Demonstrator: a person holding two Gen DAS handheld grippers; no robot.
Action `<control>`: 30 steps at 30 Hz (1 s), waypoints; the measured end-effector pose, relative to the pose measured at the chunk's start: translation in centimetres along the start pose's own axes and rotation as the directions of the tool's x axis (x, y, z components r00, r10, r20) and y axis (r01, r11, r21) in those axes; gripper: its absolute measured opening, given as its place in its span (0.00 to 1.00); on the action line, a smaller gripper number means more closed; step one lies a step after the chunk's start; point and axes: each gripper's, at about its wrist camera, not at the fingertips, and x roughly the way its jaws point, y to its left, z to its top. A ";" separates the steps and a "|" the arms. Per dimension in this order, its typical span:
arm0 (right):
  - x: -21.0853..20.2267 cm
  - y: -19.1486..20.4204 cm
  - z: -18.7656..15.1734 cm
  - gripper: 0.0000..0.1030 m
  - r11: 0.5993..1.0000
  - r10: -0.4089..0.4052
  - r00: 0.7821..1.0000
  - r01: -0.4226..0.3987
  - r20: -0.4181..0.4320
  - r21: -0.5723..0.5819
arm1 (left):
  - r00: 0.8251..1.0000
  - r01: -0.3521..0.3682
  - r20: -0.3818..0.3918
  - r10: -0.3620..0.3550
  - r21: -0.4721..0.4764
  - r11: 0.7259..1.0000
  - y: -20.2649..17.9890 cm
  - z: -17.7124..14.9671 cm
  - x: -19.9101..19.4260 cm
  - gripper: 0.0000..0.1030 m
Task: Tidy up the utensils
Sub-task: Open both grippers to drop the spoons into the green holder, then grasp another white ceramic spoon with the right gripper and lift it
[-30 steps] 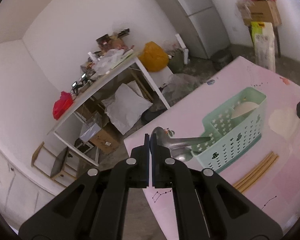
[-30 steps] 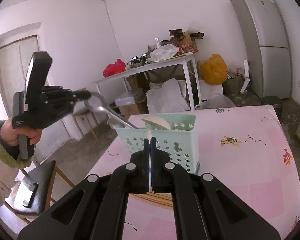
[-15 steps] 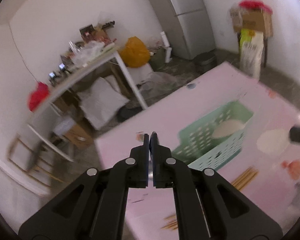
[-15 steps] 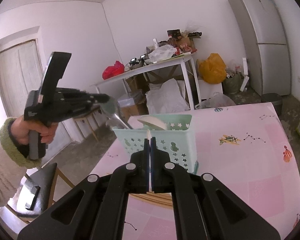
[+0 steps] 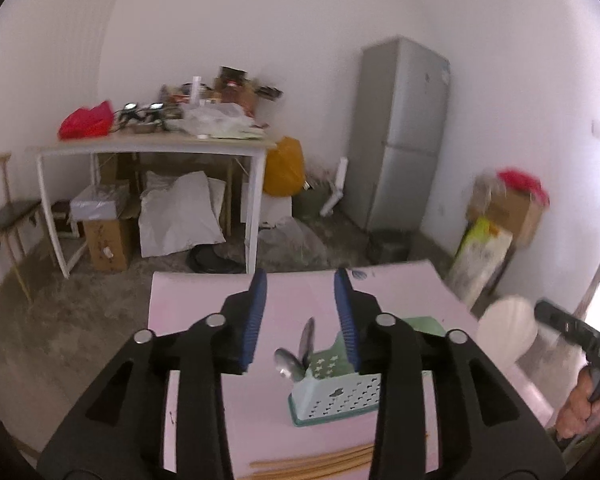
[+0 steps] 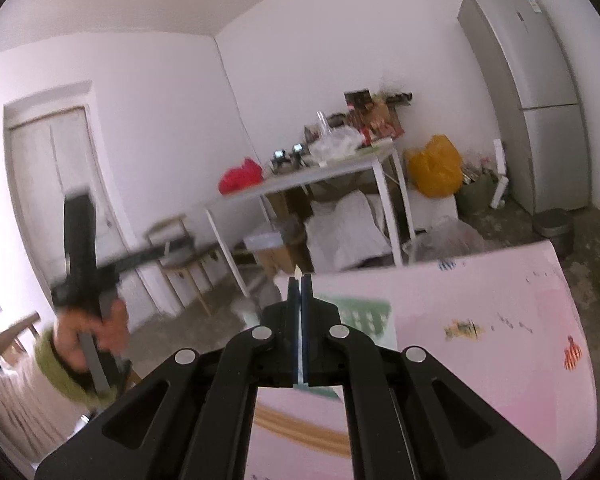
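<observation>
My left gripper (image 5: 300,292) hangs above the pink table (image 5: 204,360), its jaws opening with nothing between them. Just below and beyond it, two metal spoons (image 5: 296,354) stick up from the near end of the mint-green basket (image 5: 340,394). Right of the basket, a white spoon (image 5: 508,332) is held in the air by my right gripper (image 5: 542,310). In the right wrist view the right gripper (image 6: 300,280) is shut, with the spoon's thin white handle (image 6: 297,270) poking out between its tips. The basket (image 6: 364,312) lies under it, and the blurred left gripper (image 6: 188,249) is at the left.
Wooden chopsticks (image 5: 320,460) lie on the table in front of the basket, also seen as chopsticks (image 6: 292,428) in the right wrist view. Beyond the table's far edge are a cluttered white table (image 5: 152,148), a grey fridge (image 5: 400,132) and cardboard boxes (image 5: 504,208).
The left gripper let go of the metal spoon, which now stands in the basket, then rolled level and opened. The right gripper rose, lifting the white spoon out of the basket.
</observation>
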 end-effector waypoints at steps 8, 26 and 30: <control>2.9 -0.3 4.8 0.01 0.996 0.091 0.994 -0.092 0.058 0.011 | 1.000 -0.005 -0.014 0.004 -0.117 0.993 3.0 -5.5 -2.4 0.50; 7.2 1.9 -9.5 0.48 0.985 -0.012 0.853 -0.078 -0.522 -0.151 | 0.960 -0.102 -0.278 0.035 -0.230 0.968 6.1 -19.2 -3.6 0.51; 6.8 5.4 -15.5 0.49 0.939 -0.129 0.792 -0.096 -0.596 -0.330 | 0.949 -0.112 -0.313 0.035 -0.231 0.966 5.7 -21.0 -3.7 0.51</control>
